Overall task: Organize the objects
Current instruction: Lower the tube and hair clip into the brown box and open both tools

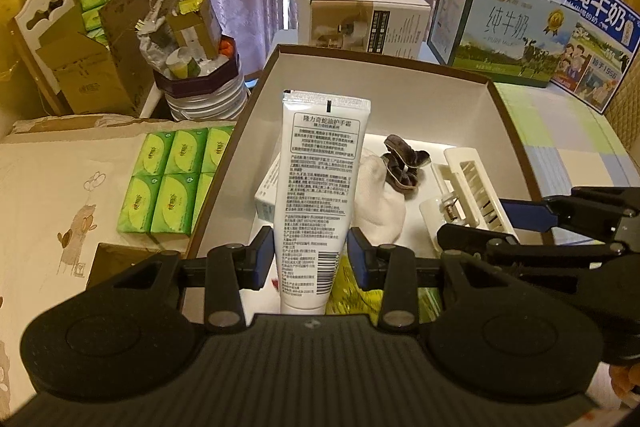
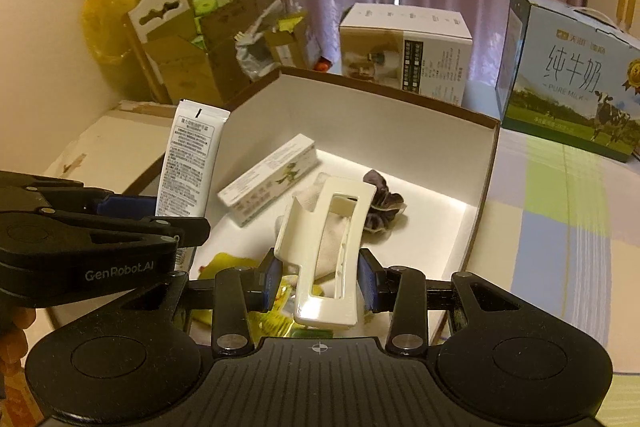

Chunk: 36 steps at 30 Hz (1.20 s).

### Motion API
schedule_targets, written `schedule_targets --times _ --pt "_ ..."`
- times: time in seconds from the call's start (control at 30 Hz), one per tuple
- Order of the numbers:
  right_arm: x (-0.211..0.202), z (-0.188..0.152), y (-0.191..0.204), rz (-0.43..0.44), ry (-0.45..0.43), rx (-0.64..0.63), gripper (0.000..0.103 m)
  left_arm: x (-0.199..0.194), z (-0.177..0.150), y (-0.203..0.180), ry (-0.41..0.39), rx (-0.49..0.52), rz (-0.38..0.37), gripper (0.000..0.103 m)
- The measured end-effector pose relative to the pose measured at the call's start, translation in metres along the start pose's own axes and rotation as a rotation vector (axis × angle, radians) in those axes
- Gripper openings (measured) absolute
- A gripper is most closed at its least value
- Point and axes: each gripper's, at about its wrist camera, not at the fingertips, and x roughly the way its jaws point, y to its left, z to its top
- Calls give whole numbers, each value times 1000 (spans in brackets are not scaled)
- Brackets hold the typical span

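My left gripper (image 1: 310, 259) is shut on a white hand-cream tube (image 1: 320, 187), held upright over the open white box (image 1: 384, 99); the tube also shows in the right wrist view (image 2: 188, 167). My right gripper (image 2: 318, 281) is shut on a cream hair claw clip (image 2: 328, 247), held over the box's near part; the clip also shows in the left wrist view (image 1: 468, 195). Inside the box lie a small carton (image 2: 268, 183), a white cloth (image 1: 380, 203), a dark scrunchie (image 2: 380, 207) and a yellow-green packet (image 2: 232, 267).
Green tissue packs (image 1: 168, 175) lie left of the box on a cardboard carton. Milk cartons (image 1: 496, 23) and a white box (image 1: 360, 15) stand behind it. Cardboard boxes (image 1: 92, 55) and a full bin (image 1: 200, 75) stand at the back left. A checked tablecloth (image 2: 560, 207) lies right.
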Motion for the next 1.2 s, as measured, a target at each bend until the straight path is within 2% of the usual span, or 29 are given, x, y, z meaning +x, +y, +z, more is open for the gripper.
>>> schedule_targets --times 0.37,0.43,0.73,1.2 --pt "26 14 -11 -24 28 37 37 52 20 7 74 34 -45 34" --pt "28 15 -12 -27 32 45 37 55 20 8 71 45 -49 37" --pt "32 15 -14 -35 42 60 37 61 22 9 64 48 -94 44" --pt "31 19 -19 -28 23 81 38 61 20 8 63 58 -110 49"
